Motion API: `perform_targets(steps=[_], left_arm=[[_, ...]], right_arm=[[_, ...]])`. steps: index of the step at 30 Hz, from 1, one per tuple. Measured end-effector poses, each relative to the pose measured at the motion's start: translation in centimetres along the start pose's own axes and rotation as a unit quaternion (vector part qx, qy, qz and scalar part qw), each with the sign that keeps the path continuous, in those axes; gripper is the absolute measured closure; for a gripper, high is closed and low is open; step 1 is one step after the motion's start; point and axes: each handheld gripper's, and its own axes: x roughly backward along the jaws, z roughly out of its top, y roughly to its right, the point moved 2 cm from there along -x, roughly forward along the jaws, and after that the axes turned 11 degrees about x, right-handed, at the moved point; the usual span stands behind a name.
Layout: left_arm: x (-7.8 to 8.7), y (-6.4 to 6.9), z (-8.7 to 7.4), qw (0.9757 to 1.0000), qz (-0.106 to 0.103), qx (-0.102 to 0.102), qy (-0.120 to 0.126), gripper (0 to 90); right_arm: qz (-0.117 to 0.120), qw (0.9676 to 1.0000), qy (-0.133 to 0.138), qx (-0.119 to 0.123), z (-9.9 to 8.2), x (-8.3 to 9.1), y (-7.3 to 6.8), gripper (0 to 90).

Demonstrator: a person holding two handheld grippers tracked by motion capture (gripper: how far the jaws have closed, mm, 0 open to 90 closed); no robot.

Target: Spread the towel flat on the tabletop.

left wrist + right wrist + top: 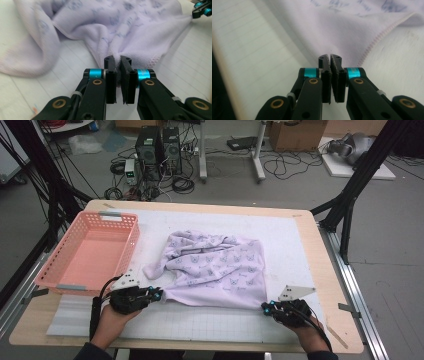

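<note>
With both near corners pinched, left gripper (159, 294) and right gripper (266, 307) clamped on lilac garment (215, 267), hem pulled taut across mat (200, 322) beside pink basket (95, 251); likely flattening for fold.

No words, brands, labels or numbers are showing legibly anywhere. The lilac printed garment (215, 267) being pinched between the two pairs of tongs is carrying only small blue figures, not lettering, and the mat (200, 322) lying under the tongs is showing only unnumbered grid lines.
</note>
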Motion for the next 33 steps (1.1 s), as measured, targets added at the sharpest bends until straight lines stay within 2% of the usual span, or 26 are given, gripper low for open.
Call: perform_targets(steps=[5,6,7,8,10,12,15,18,20,22,25,27,29,30,33], left_arm=[[0.8,0.5,-1.2,0.9990,-0.038,-0.003,-0.025,81.7],[0.8,0.5,-1.2,0.9990,-0.039,-0.002,-0.021,74.9],[0.8,0.3,-1.1,0.9994,-0.033,0.004,-0.012,61.4],[0.8,0.1,-0.9,0.9995,-0.029,0.014,-0.002,50.8],[0.7,-0.4,-0.4,0.9992,-0.015,0.028,0.022,44.4],[0.4,-0.8,0.2,0.9986,0.002,0.036,0.038,42.5],[-0.8,-1.6,1.2,0.9968,0.024,0.056,0.051,42.8],[-2.7,-2.1,1.8,0.9963,0.040,0.070,0.030,42.8],[-4.2,-2.2,1.9,0.9959,0.059,0.067,0.008,42.8],[-5.5,-2.2,1.9,0.9956,0.068,0.062,-0.015,42.3],[-6.3,-1.2,1.8,0.9962,0.081,0.028,-0.016,39.2],[-6.4,-0.6,1.5,0.9945,0.103,-0.006,-0.020,38.6],[-6.5,-0.2,1.4,0.9936,0.108,-0.022,-0.023,44.1],[-6.4,0.0,1.3,0.9937,0.107,-0.023,-0.023,46.5],[-6.1,0.2,1.0,0.9948,0.096,-0.024,-0.021,61.7]], right_arm=[[0.025,0.9996,-0.012,0.003,-1.4,1.9,-1.8,87.4],[0.023,0.9996,-0.015,0.006,-1.5,2.1,-1.9,86.1],[0.017,0.9998,-0.008,0.003,-1.6,2.3,-2.0,83.1],[0.012,0.9999,0.007,-0.003,-1.5,2.5,-1.8,76.2],[-0.010,0.9988,0.043,-0.020,-1.0,2.7,-1.3,62.6],[-0.036,0.9968,0.061,-0.036,-0.4,2.4,-0.7,57.8],[-0.085,0.9940,0.052,-0.045,0.4,0.8,0.6,51.5],[-0.125,0.9897,0.035,-0.061,0.9,-1.0,1.9,46.9],[-0.138,0.9873,0.027,-0.075,1.2,-2.2,2.7,45.2],[-0.146,0.9858,0.021,-0.080,1.4,-3.2,3.4,42.6],[-0.147,0.9856,0.008,-0.083,1.7,-4.3,3.8,41.6],[-0.145,0.9853,0.010,-0.090,1.5,-4.7,3.7,40.4],[-0.138,0.9856,0.013,-0.096,1.3,-4.6,3.8,32.9],[-0.135,0.9859,0.012,-0.098,1.2,-4.6,3.9,30.0],[-0.133,0.9866,0.009,-0.094,1.2,-4.6,3.7,29.8]])
